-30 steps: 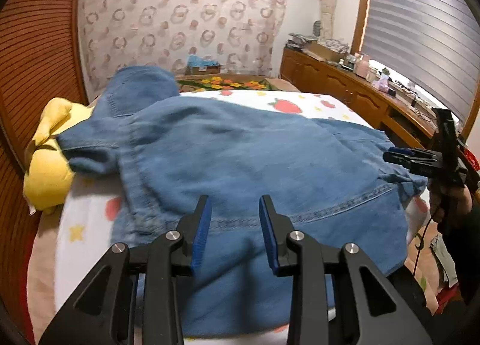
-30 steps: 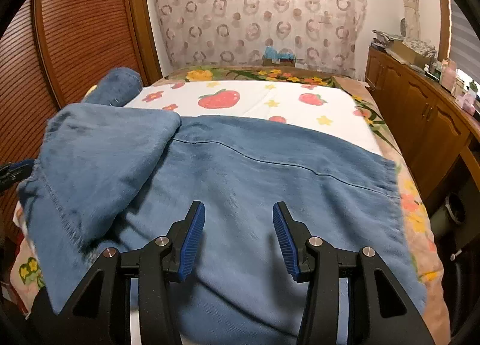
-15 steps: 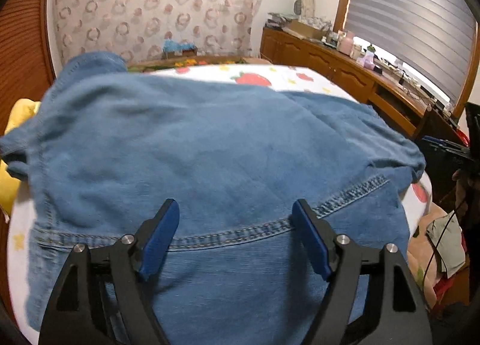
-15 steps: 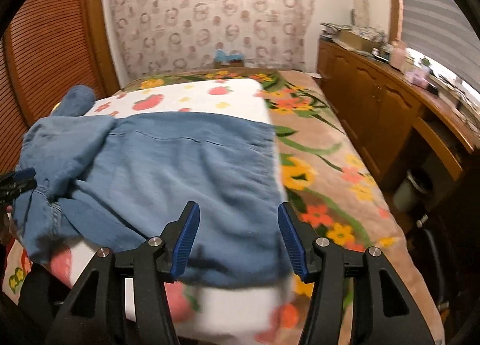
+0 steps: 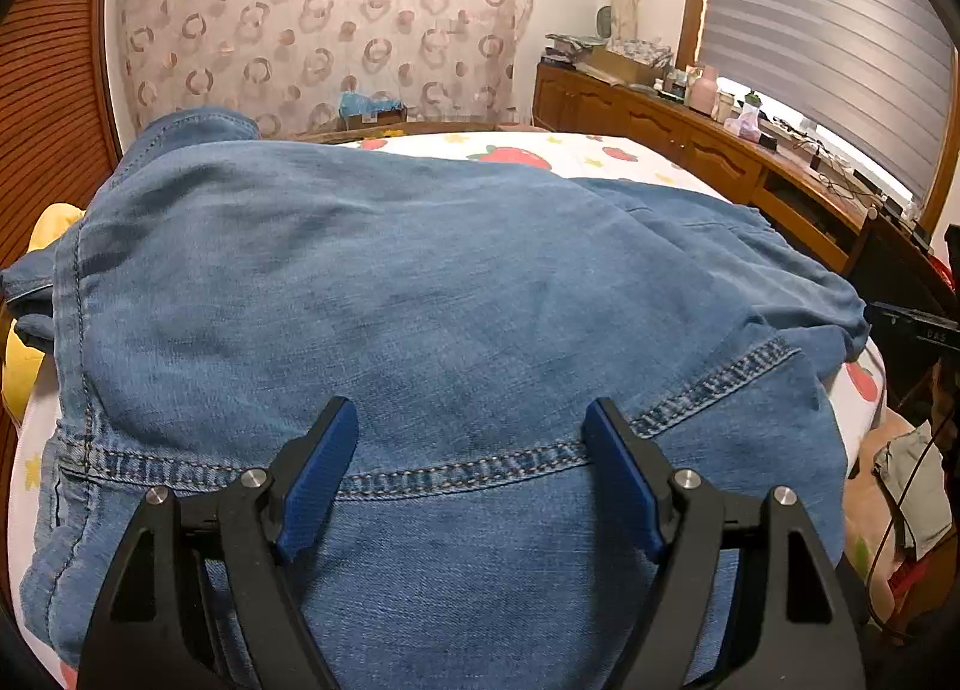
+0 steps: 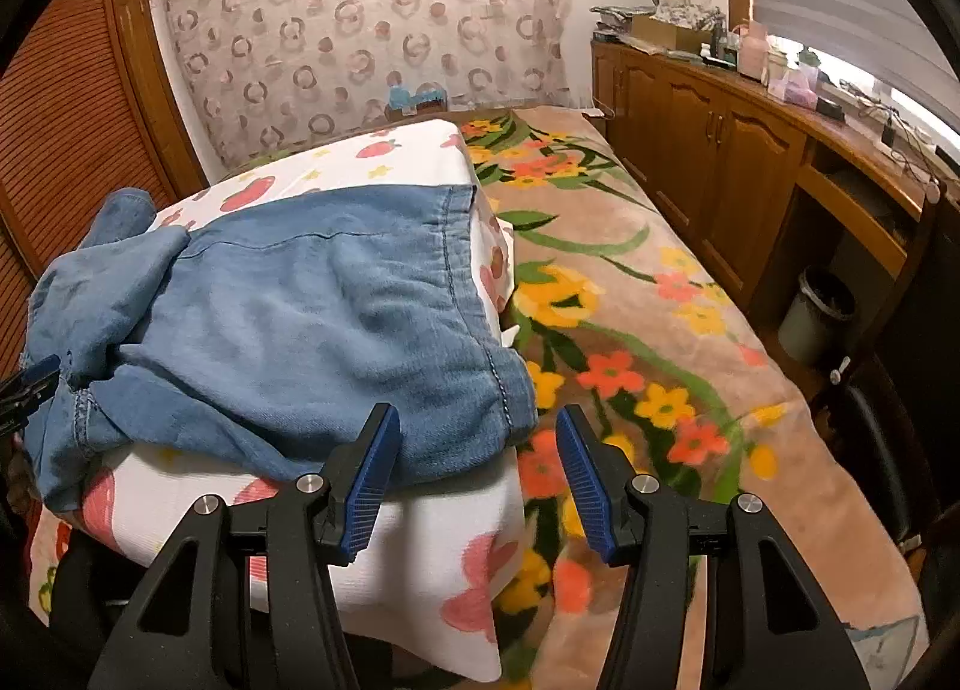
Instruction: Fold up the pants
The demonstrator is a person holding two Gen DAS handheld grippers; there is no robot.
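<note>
Since a second ago both grippers have let their jaws spread, the left far more than the right, and the right wrist view has swung toward the flowered blanket (image 6: pixel 672 330). Blue denim pants (image 5: pixel 420 294) lie loosely folded on a white strawberry-print cover (image 6: pixel 432 558) on the bed. Wide apart, the left gripper (image 5: pixel 471 420) has its jaws above a stitched seam, gripping nothing. Moderately apart and empty, the right gripper (image 6: pixel 477 420) sits at the pants' near corner. A wooden cabinet (image 6: pixel 720 162) runs along the right.
</note>
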